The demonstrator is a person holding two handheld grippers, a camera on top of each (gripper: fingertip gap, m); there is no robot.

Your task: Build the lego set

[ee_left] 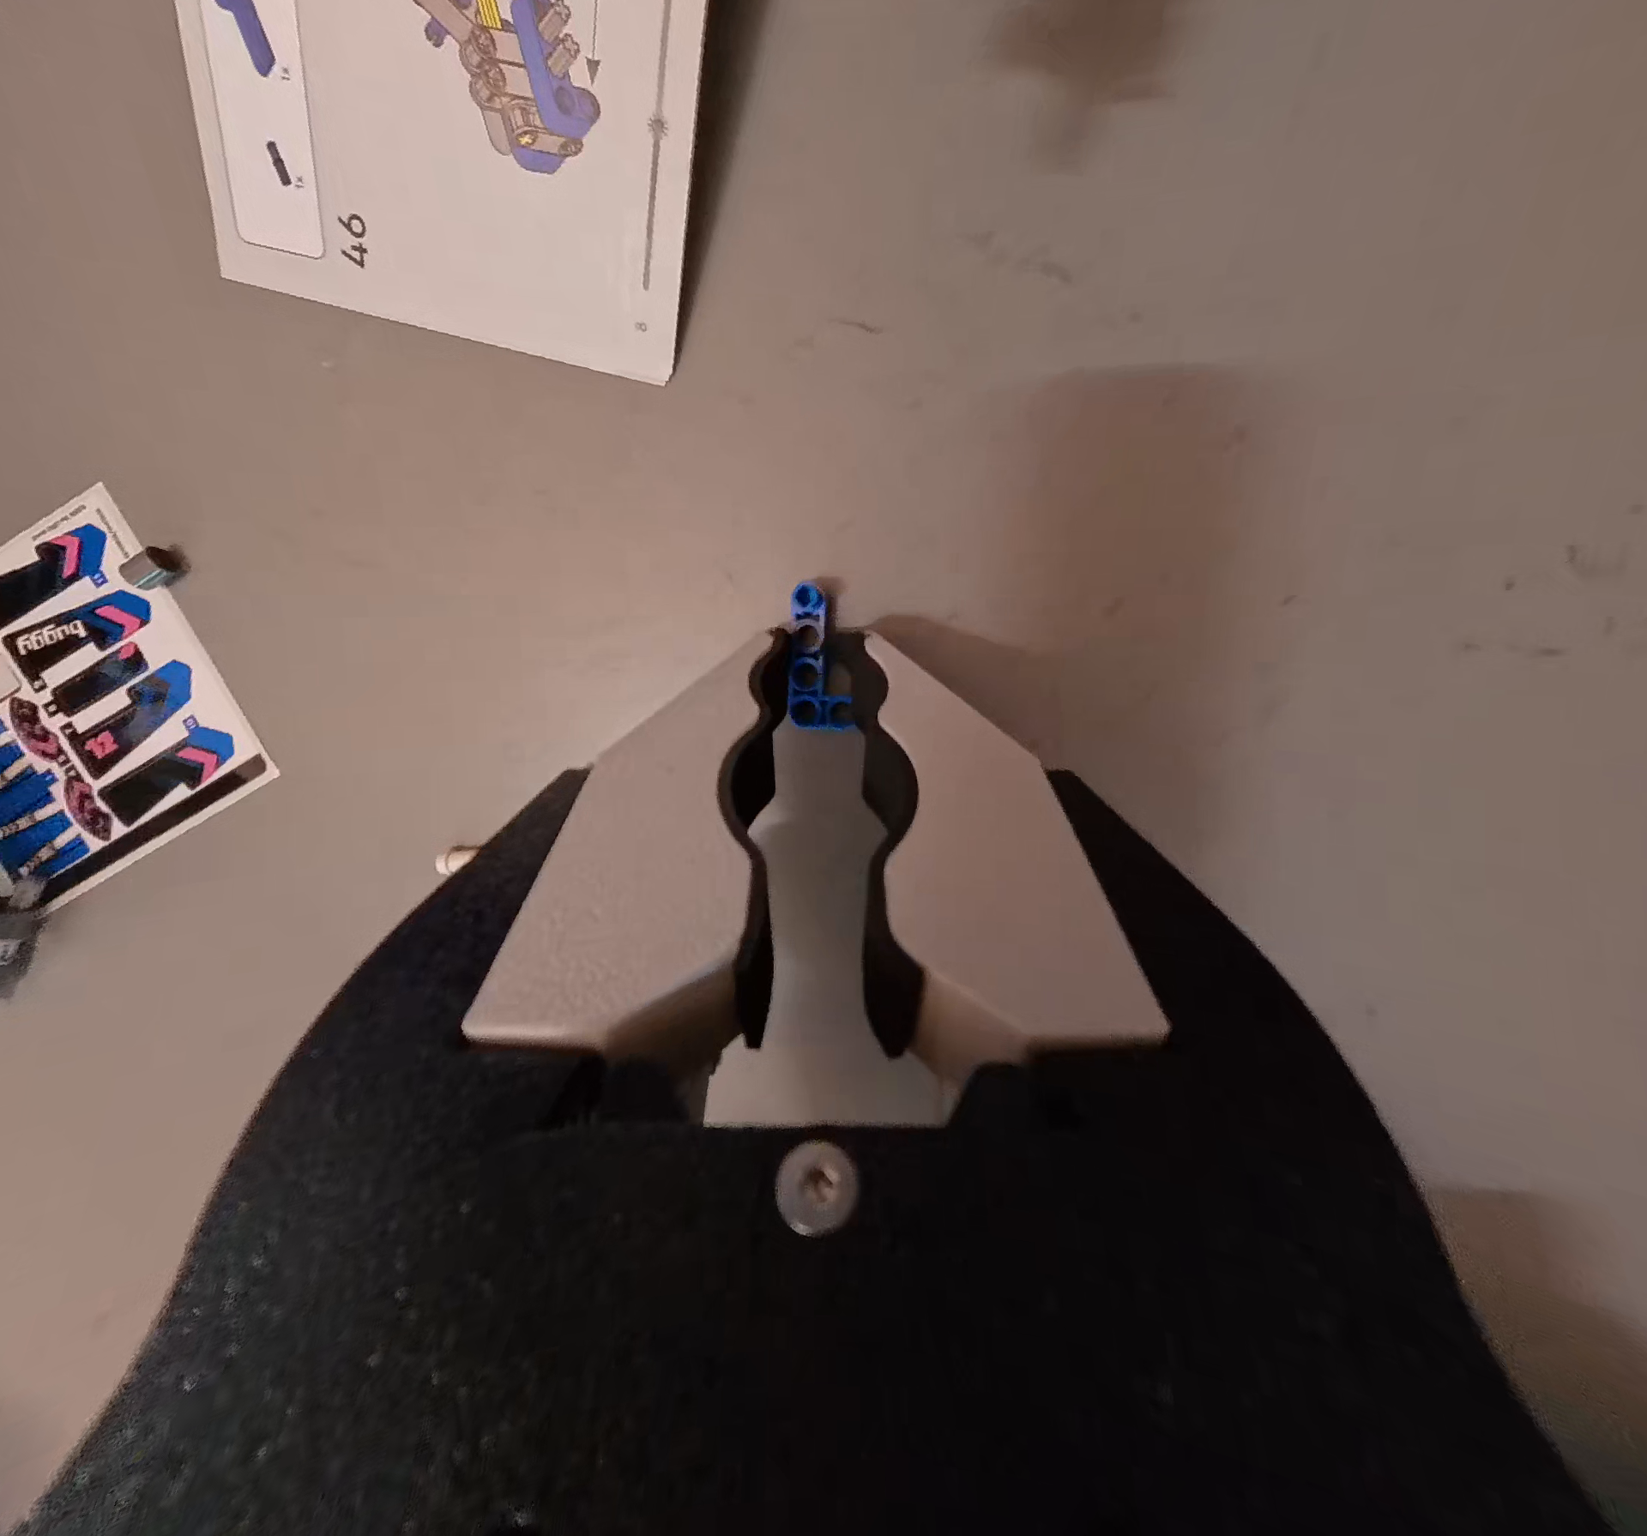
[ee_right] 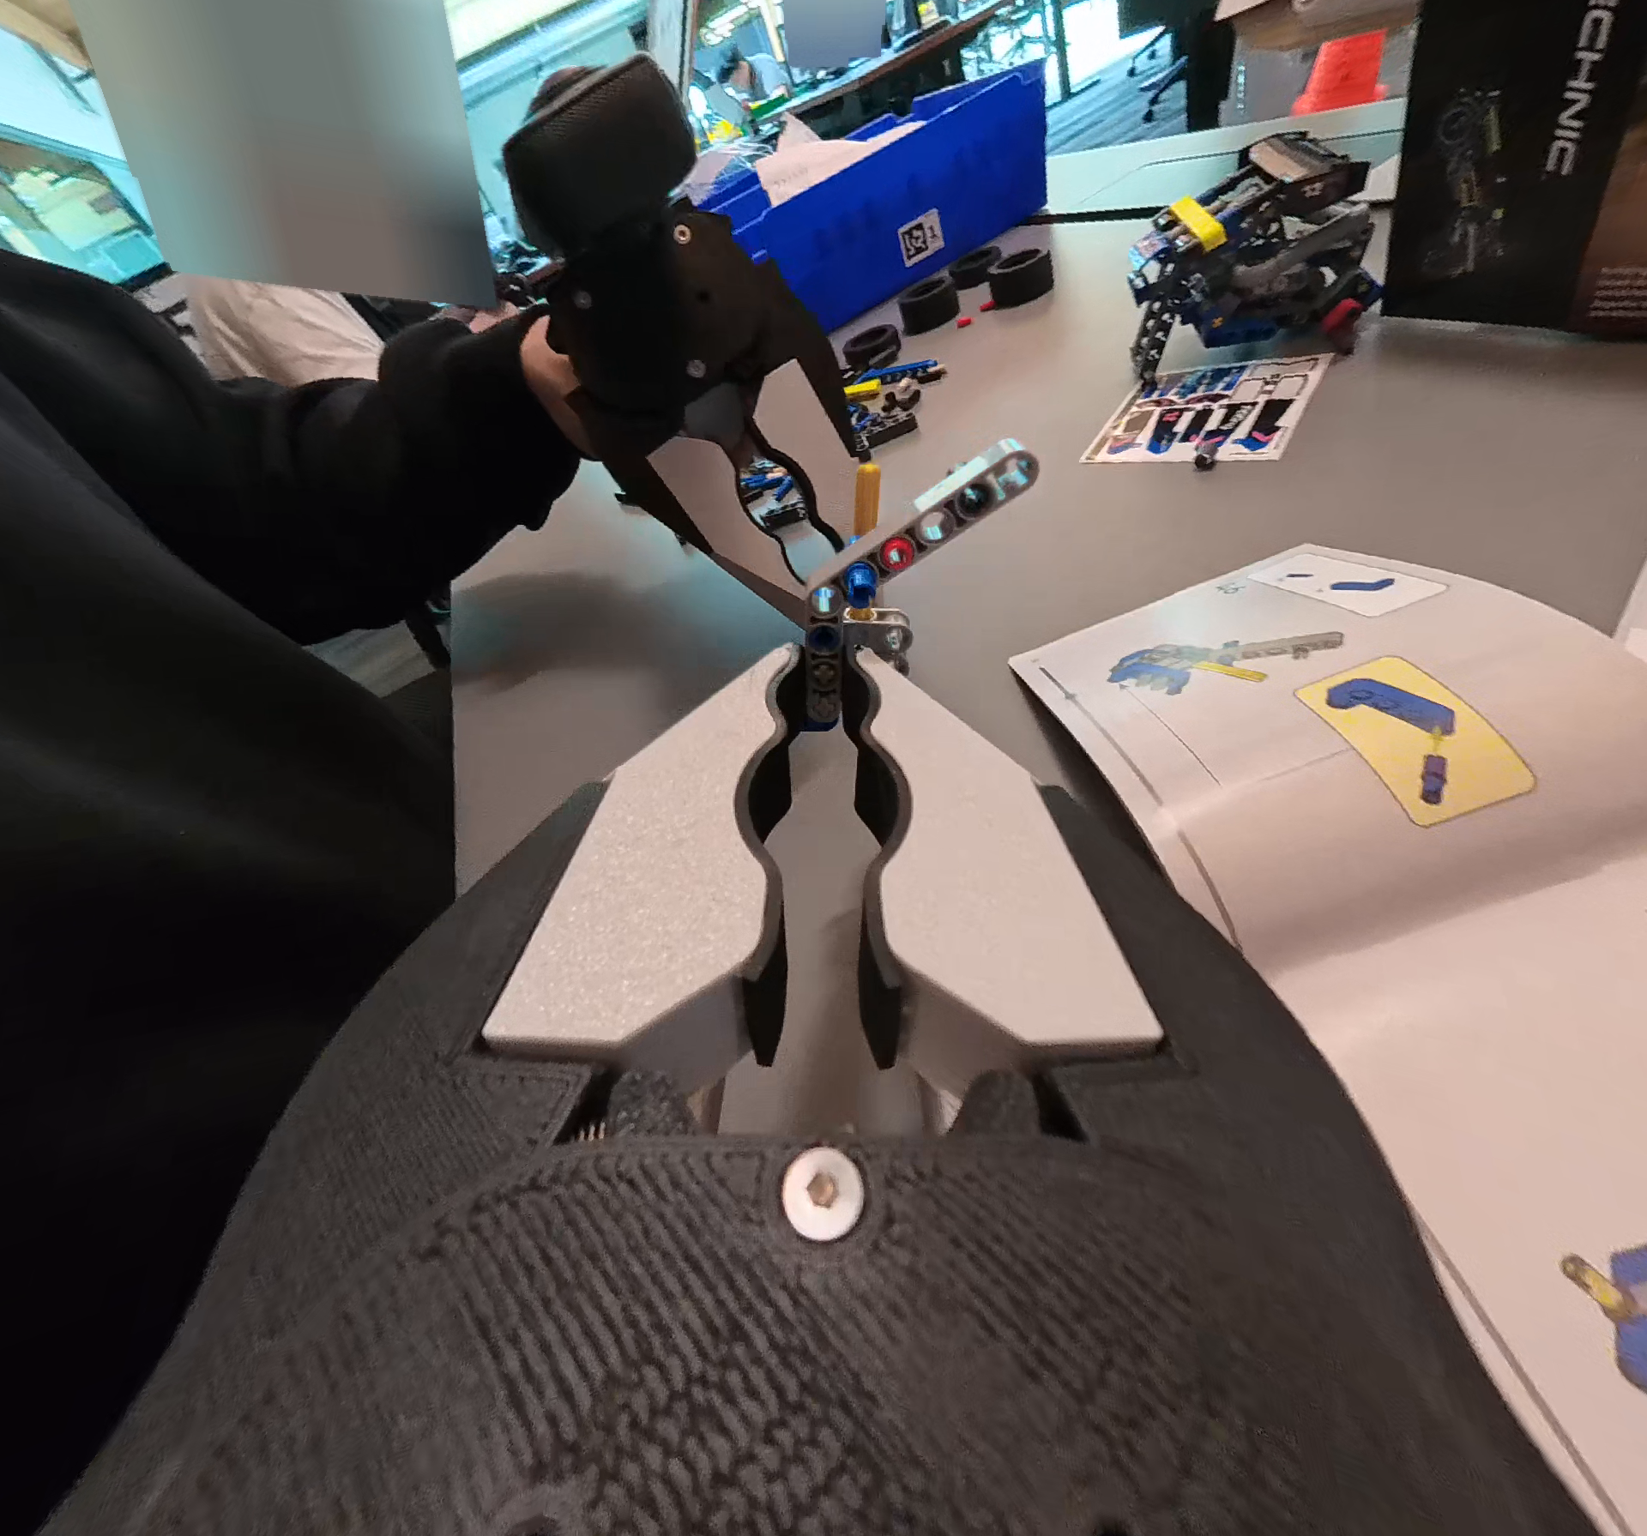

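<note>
Blue beam (ee_left: 813, 673) sits pinched in the left tongs (ee_left: 815, 647) above the grey surface (ee_left: 1159, 246); the right tongs (ee_right: 824, 673) pinch the grey-beam assembly (ee_right: 927, 526) beside the manual (ee_right: 1337, 736).

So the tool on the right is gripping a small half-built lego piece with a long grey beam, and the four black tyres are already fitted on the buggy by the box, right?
Not quite. The right wrist view shows the black tyres lying loose on the table beside the blue bin, not on the buggy. The right gripper does hold the small assembly.

A blue bin (ee_right: 900, 192) and an orange cone (ee_right: 1346, 72) stand beyond the grey table (ee_right: 1114, 460).
</note>
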